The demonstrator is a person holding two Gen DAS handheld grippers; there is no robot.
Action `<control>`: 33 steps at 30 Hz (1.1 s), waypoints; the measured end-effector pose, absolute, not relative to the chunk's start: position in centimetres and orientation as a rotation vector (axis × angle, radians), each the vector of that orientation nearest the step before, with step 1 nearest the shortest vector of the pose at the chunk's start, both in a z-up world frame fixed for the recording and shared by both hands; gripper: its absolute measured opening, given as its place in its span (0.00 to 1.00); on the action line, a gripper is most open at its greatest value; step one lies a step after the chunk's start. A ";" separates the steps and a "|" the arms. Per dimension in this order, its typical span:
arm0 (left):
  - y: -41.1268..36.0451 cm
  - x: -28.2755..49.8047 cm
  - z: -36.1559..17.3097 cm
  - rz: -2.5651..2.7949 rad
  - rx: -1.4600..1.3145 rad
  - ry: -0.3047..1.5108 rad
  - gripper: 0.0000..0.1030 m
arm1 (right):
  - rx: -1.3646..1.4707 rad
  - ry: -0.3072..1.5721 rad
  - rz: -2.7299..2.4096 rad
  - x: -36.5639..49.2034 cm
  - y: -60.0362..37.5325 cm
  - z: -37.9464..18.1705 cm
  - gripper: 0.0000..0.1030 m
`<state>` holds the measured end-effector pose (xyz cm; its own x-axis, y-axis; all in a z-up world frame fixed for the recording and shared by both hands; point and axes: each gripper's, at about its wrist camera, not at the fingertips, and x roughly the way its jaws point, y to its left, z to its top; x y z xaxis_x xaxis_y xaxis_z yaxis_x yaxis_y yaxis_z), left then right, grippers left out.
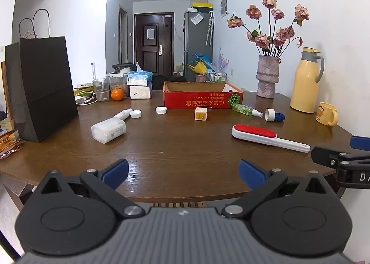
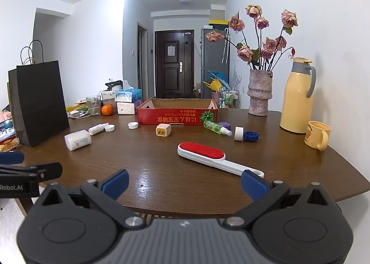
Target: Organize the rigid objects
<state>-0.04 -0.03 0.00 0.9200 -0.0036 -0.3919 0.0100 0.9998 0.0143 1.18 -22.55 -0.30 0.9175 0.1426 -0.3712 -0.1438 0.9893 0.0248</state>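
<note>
Two grippers sit at the near edge of the worktop (image 1: 175,148), both w/ fingers fully spread and nothing between them. Left gripper (image 1: 183,170): blue pads at lower centre of its own view, over bare wood. Right gripper (image 2: 185,181): same pose in its view; its right finger (image 2: 253,184) overlaps the end of the brush handle in frame, contact cannot be told.

Item positions, left-wrist view:
- Brush (image 1: 266,138), red pad, white handle: flat, centre-right, handle toward lower right.
- Charger (image 1: 200,114), white/yellow: centre, just in front of the box.
- Box (image 1: 201,99), red cardboard, open top: centre frame, far side of the worktop.
- Green spray bottle (image 1: 246,110): on its side, at the box's right front corner.
- White cap (image 1: 269,114) and blue cap (image 1: 279,116): touching, right of the spray bottle.
- White bottle (image 1: 122,114): on its side, centre-left, w/ a lid (image 1: 135,114) just beside its right end.
- 2nd lid (image 1: 161,110): between that lid and the charger.
- White pack (image 1: 108,130): near side of the white bottle.

Background: black bag (image 1: 44,90) at left, vase (image 1: 267,76), flask (image 1: 305,81) and mug (image 1: 327,113) at right.
</note>
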 end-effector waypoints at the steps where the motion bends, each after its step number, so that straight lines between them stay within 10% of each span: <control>1: -0.1 -0.1 0.0 -0.010 0.017 0.402 1.00 | -0.002 0.384 0.149 1.2 -22.6 -0.3 1.00; 33: -0.2 0.2 -0.2 -0.006 -0.006 0.425 1.00 | -0.001 0.390 0.150 1.3 -22.6 -0.7 1.00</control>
<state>0.23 -0.17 -0.21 0.9111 -0.0067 -0.4121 0.0040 1.0000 -0.0074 1.26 -22.65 -0.69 0.9140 0.1455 -0.3788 -0.1458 0.9889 0.0280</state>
